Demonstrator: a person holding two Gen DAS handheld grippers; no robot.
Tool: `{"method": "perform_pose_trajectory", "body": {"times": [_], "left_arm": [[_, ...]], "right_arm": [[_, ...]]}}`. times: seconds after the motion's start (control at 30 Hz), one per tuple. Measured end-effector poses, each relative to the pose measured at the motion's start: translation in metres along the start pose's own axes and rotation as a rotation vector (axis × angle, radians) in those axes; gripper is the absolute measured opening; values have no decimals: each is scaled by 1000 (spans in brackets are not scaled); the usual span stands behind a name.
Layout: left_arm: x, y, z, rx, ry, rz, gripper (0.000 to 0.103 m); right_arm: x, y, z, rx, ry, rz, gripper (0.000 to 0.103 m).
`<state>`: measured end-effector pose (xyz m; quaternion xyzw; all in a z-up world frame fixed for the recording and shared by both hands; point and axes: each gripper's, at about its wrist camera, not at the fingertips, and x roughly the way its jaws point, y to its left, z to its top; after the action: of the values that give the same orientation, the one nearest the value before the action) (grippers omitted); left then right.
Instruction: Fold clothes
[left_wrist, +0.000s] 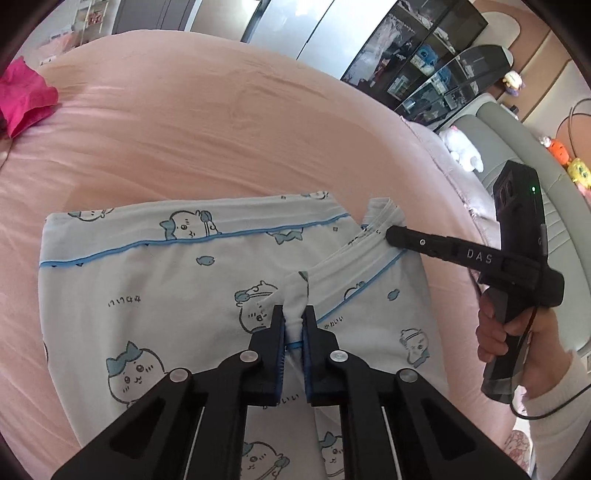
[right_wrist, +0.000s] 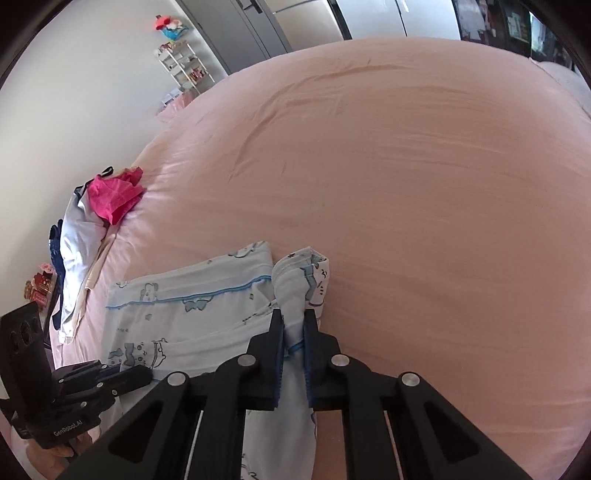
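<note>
Between our left gripper jaws, nearest the left wrist lens, we see a bunched fold of the white pajama garment with blue cartoon prints, and the jaws are clamped on it. Ahead of and beside those jaws the garment lies spread on the pink bed. Off to the right of the jaws, our right gripper pinches a lifted corner of the same garment, held by a hand. Far left of the jaws lies a magenta cloth. From the right wrist, our right gripper jaws are shut on a gathered fold of the garment, which spreads to their left. Beyond it, a pile of clothes sits at the bed's edge.
</note>
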<state>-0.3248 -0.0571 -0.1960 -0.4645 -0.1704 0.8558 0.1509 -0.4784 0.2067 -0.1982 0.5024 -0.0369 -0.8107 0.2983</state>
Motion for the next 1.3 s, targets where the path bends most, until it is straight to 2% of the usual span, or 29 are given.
{"method": "perform_pose_trajectory", "body": {"times": [0.23, 0.33, 0.37, 0.4, 0.43, 0.53, 0.6, 0.67, 0.8, 0.9, 0.93, 1.07, 1.17, 1.23, 1.3], "left_arm": [[-42, 15, 7, -49, -90, -38, 4], [-61, 31, 19, -32, -112, -14, 4], [-62, 39, 24, -18, -107, 17, 4], [-62, 48, 28, -10, -99, 42, 4], [-60, 58, 31, -14, -83, 55, 4], [-54, 86, 37, -46, -42, 67, 4], [-51, 96, 38, -36, -28, 83, 4], [-47, 100, 35, -28, -26, 86, 4], [-30, 110, 26, -63, 18, 51, 5], [-22, 108, 25, -41, 27, 9, 5], [-20, 106, 26, -23, 18, 18, 5], [-13, 107, 25, -11, -7, 54, 5], [-13, 110, 25, -11, -34, 14, 5], [-16, 108, 27, 11, -53, 25, 5], [-23, 106, 31, 24, -81, 28, 5]], "right_arm": [[-28, 46, 3, -67, -43, 35, 7], [-26, 68, 13, -88, -34, 49, 8], [-21, 76, 16, -115, -31, 17, 10], [-13, 83, 18, -147, -24, -30, 18], [-5, 88, 20, -175, -16, -75, 22], [23, 92, 21, -212, 40, -185, 23], [31, 88, 20, -205, 37, -240, 23], [34, 84, 19, -193, 21, -241, 23], [49, 79, 12, -231, 91, -213, 23], [45, 80, 11, -243, 68, -152, 23], [44, 81, 11, -254, 60, -148, 23], [57, 76, 12, -270, 81, -209, 26], [55, 76, 11, -248, 73, -124, 26], [53, 80, 8, -268, 60, -122, 7], [44, 81, 8, -251, 15, -118, 4]]}}
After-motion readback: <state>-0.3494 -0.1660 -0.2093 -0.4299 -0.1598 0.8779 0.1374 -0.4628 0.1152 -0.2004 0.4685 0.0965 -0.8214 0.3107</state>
